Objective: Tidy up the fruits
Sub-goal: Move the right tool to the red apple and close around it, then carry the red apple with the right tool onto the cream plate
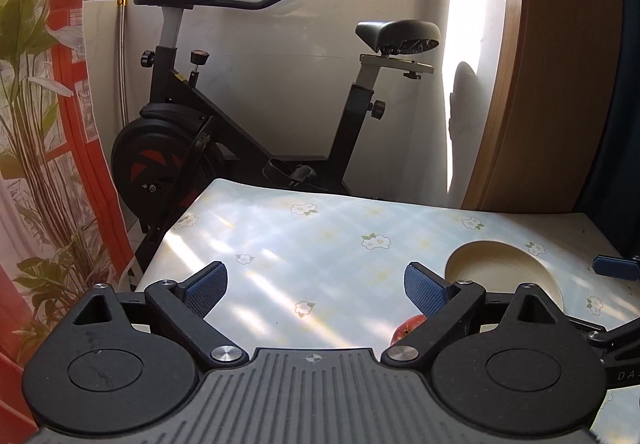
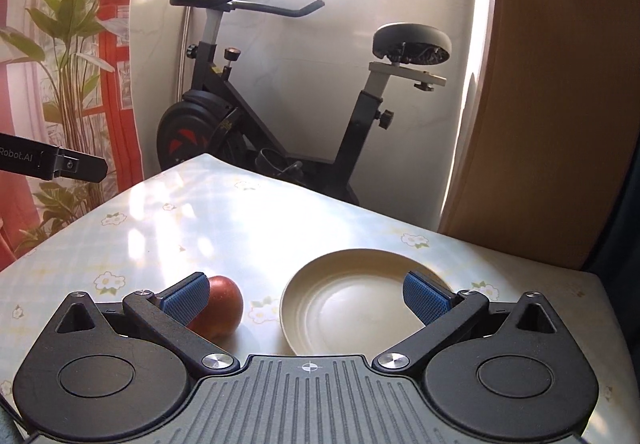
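A red apple (image 2: 222, 306) lies on the flowered tablecloth just left of a cream plate (image 2: 316, 308). My right gripper (image 2: 306, 294) hovers open above the plate's near rim, and its left fingertip (image 2: 186, 298) partly covers the apple. In the left wrist view only a sliver of the apple (image 1: 406, 328) peeks out beside the right finger, with the plate (image 1: 500, 262) beyond it. My left gripper (image 1: 316, 286) is open over bare cloth, nothing between its fingers. The plate holds nothing.
The table (image 2: 160, 211) ends at a far edge, with an exercise bike (image 2: 248, 103) behind it against the wall. A plant-patterned curtain (image 1: 36, 123) hangs at the left. A wooden panel (image 2: 540, 103) stands at the right. The right gripper's finger (image 1: 614, 266) juts in.
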Demonstrator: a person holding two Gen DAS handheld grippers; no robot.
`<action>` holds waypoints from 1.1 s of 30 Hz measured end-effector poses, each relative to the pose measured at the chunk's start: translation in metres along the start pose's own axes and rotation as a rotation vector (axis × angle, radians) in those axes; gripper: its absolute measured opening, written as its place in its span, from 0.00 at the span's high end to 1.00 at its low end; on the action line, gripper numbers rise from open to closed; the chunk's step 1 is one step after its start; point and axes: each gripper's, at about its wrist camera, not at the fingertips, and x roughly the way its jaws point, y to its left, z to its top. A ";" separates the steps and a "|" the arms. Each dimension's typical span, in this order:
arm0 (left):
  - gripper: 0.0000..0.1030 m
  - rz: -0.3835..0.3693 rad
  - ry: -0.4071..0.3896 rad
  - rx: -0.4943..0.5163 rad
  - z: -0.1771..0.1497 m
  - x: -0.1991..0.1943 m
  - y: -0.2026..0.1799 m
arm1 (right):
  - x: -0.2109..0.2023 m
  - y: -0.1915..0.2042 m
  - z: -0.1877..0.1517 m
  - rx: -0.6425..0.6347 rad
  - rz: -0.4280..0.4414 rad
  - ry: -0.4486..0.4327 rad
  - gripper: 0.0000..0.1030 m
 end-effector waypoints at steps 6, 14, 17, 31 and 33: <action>0.06 -0.026 0.005 0.058 0.003 0.020 0.000 | 0.034 0.006 0.006 -0.054 0.103 0.084 0.00; 0.19 -0.103 0.112 -0.005 -0.003 0.051 0.016 | 0.081 0.017 0.017 -0.109 0.256 0.216 0.00; 0.29 -0.136 0.149 -0.027 -0.005 0.061 0.021 | 0.101 0.020 0.019 -0.124 0.311 0.274 0.02; 0.39 -0.188 0.239 -0.124 -0.017 0.086 0.039 | 0.157 0.047 0.019 -0.179 0.436 0.475 0.32; 0.39 -0.193 0.247 -0.140 -0.017 0.088 0.042 | 0.158 0.048 0.019 -0.188 0.436 0.470 0.37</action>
